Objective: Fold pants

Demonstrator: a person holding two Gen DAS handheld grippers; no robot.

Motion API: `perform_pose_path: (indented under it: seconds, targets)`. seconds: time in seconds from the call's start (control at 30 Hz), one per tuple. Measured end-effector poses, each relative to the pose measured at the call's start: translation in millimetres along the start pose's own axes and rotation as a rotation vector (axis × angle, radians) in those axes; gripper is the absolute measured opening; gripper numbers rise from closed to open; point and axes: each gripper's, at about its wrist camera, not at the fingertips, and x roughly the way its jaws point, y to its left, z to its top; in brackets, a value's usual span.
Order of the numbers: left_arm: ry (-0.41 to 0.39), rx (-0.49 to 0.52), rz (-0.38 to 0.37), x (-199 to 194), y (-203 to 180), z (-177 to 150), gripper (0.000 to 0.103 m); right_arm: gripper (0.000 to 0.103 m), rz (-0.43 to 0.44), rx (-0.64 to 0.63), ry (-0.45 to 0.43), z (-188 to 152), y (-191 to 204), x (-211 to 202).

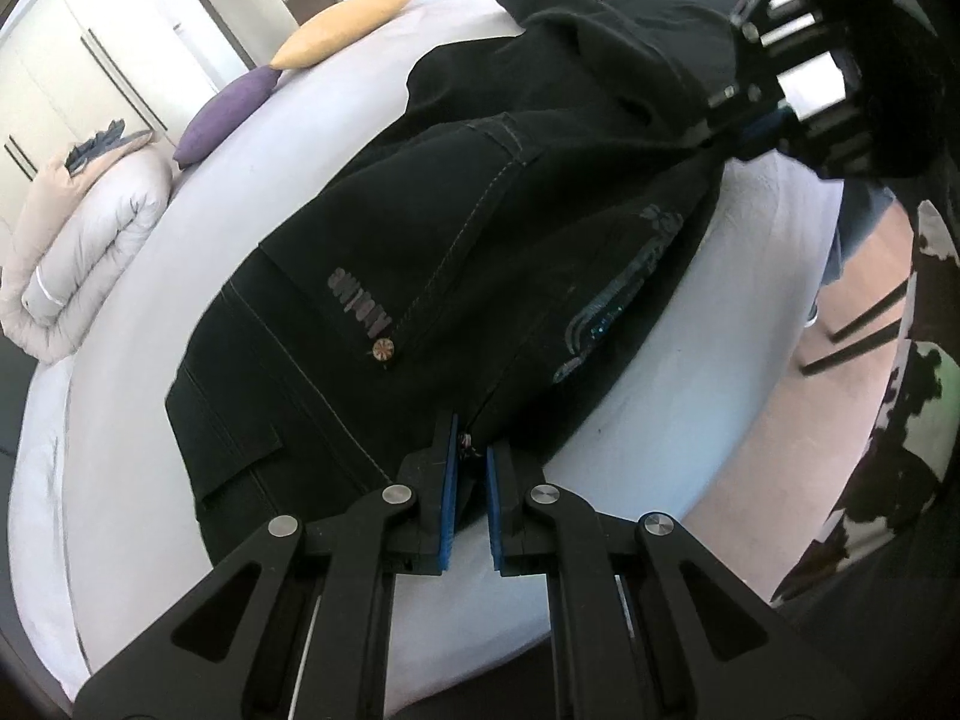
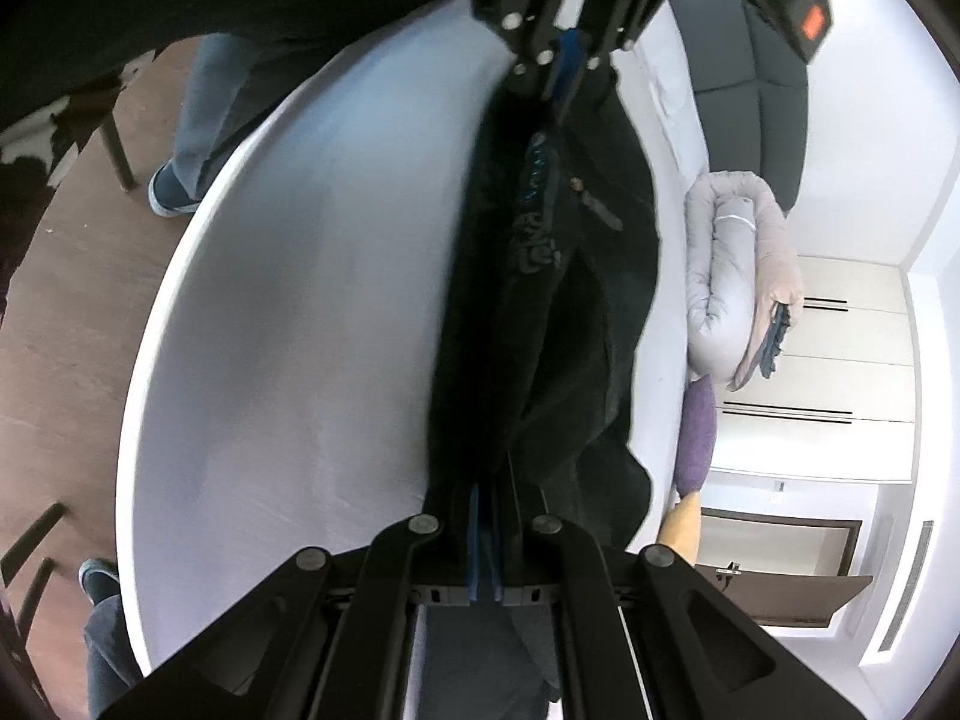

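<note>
Black pants point(image 1: 456, 252) with grey stitching, a round button and printed lettering hang stretched between my two grippers above a white bed point(image 1: 198, 252). My left gripper point(image 1: 471, 456) is shut on the waist edge near the zipper. My right gripper point(image 2: 485, 504) is shut on the far edge of the pants point(image 2: 540, 312). In the left wrist view the right gripper point(image 1: 762, 120) shows at the upper right, clamped on the fabric. In the right wrist view the left gripper point(image 2: 567, 60) shows at the top, clamped on the other end.
A rolled duvet point(image 1: 84, 252) lies at the bed's left, with a purple pillow point(image 1: 231, 114) and a yellow pillow point(image 1: 342, 30) behind. The person's legs in jeans point(image 2: 198, 120) stand on the brown floor point(image 2: 66, 300) beside the bed. Wardrobes and a door are behind.
</note>
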Motion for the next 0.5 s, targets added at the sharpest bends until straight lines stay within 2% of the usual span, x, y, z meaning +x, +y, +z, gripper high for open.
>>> perform_pose_path:
  seconds: [0.13,0.2,0.3,0.4,0.5]
  targets:
    - [-0.002,0.008,0.025,1,-2,-2,0.009,0.004,0.015,0.046,0.012,3,-3,9]
    - [0.023,0.018,0.041,-1,-2,-1,0.011,0.004,0.013,0.063,0.018,-3,3,4]
    - [0.053,-0.005,0.026,-13,-1,-4,0.013,0.004,0.006,0.084,0.025,-3,6,2]
    - [0.069,-0.069,0.044,-28,8,-10,0.013,0.005,0.006,0.109,0.027,2,6,5]
    - [0.007,-0.189,0.042,-39,23,6,0.013,0.006,0.002,0.121,0.029,3,10,4]
